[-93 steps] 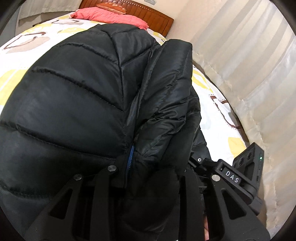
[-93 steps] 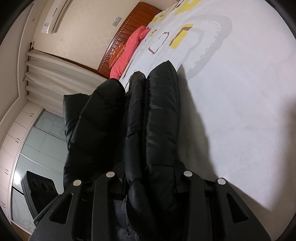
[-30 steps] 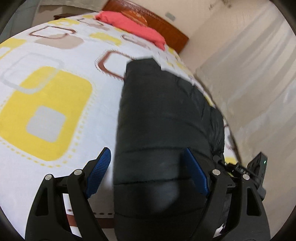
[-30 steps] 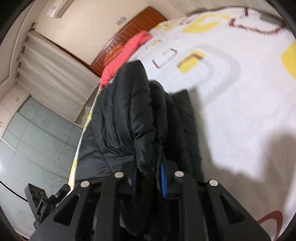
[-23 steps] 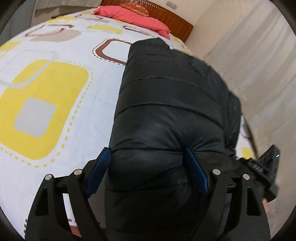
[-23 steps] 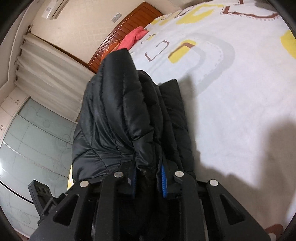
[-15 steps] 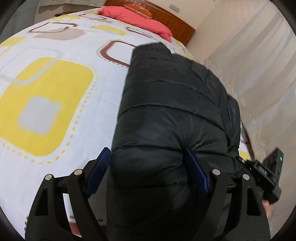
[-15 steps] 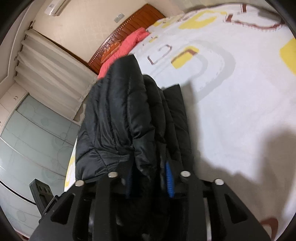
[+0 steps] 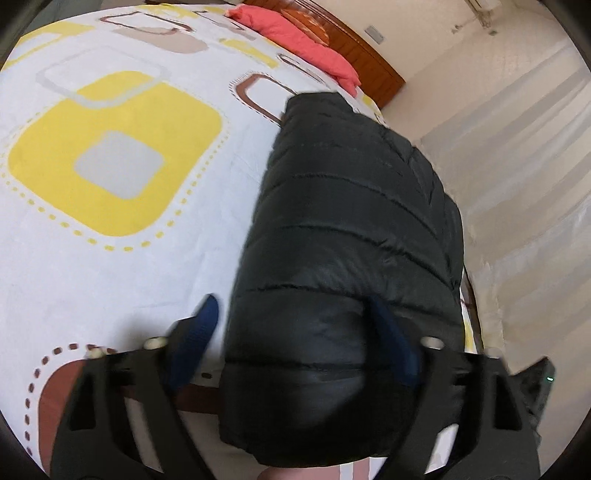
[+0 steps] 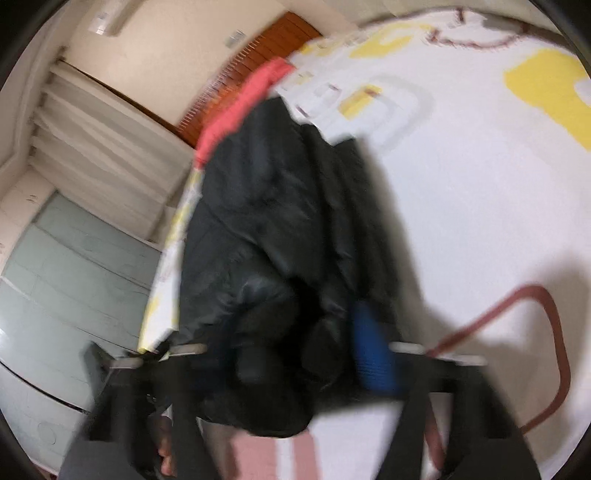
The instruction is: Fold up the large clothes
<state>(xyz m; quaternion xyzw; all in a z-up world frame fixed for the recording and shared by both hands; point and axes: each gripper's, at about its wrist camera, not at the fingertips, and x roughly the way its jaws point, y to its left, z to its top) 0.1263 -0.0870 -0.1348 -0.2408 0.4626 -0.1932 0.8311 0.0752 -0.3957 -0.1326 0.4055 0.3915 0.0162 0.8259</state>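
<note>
A black puffer jacket (image 9: 351, 221) lies folded in a long bundle on the patterned bed sheet (image 9: 110, 166). Its near end sits between the jaws of my left gripper (image 9: 291, 314), which are closing. The right blue pad (image 9: 391, 343) touches the fabric, while a strip of sheet shows between the left pad and the jacket. The right wrist view is blurred. There the jacket (image 10: 266, 221) has a thick fold between the jaws of my right gripper (image 10: 295, 332). The bared face of the blue pad (image 10: 369, 354) stands beside the fold; the other finger is hidden behind fabric.
A red pillow (image 9: 295, 29) and a wooden headboard (image 9: 369, 62) are at the far end of the bed. Pale curtains (image 9: 517, 166) hang close along the bed's edge beside the jacket. Glass wardrobe doors (image 10: 74, 277) stand beyond. Open sheet spreads to the jacket's other side.
My right jaws have widened from a tight pinch on the jacket's edge, and that view has swung and blurred. My left jaws have narrowed around the jacket's end, and the left hand has sunk a little.
</note>
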